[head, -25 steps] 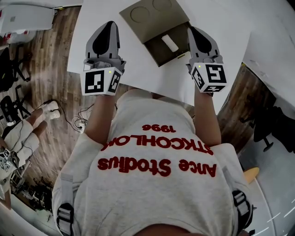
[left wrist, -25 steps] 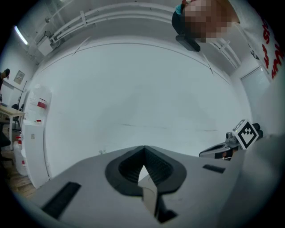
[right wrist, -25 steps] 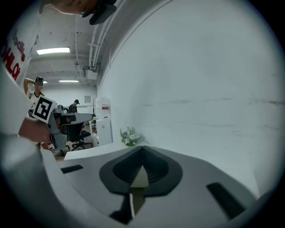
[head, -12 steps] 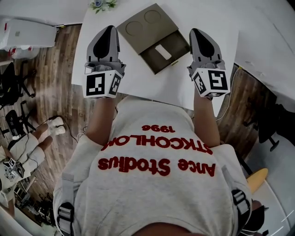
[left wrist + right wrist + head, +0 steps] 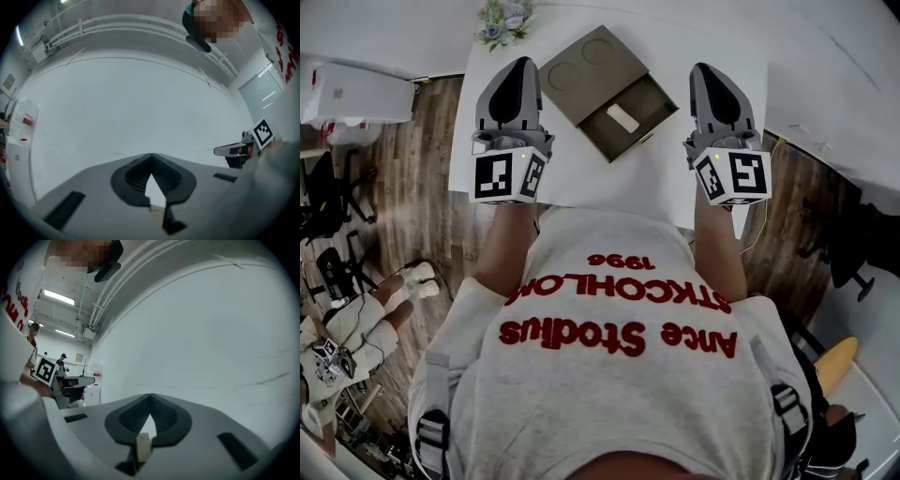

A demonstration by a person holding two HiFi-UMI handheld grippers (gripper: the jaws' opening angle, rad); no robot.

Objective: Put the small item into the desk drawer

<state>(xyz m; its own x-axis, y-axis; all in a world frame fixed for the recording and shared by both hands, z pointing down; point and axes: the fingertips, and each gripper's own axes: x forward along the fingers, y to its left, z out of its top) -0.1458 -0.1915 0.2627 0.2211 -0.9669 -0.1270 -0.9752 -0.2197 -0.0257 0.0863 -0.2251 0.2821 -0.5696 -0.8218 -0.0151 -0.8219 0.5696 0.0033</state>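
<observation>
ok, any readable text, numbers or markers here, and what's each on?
"Ance Stodius": red, upside down, on the person's grey shirt.
"STKCOHLOM": same shirt, next line up the picture.
"1996": same shirt, topmost line.
Square code markers, no words: cubes on left gripper and right gripper.
Red label on the white box, left gripper view: too blurred to read.

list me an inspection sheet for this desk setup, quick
surface: white table
job's things: desk drawer open; small white item lies inside it
clutter: small flowers at the far edge
grippers: left gripper and right gripper both shut, empty, flanking the drawer
cables: thin cable by the table's right edge
surroundings: wood floor, office chairs, another person's legs
</observation>
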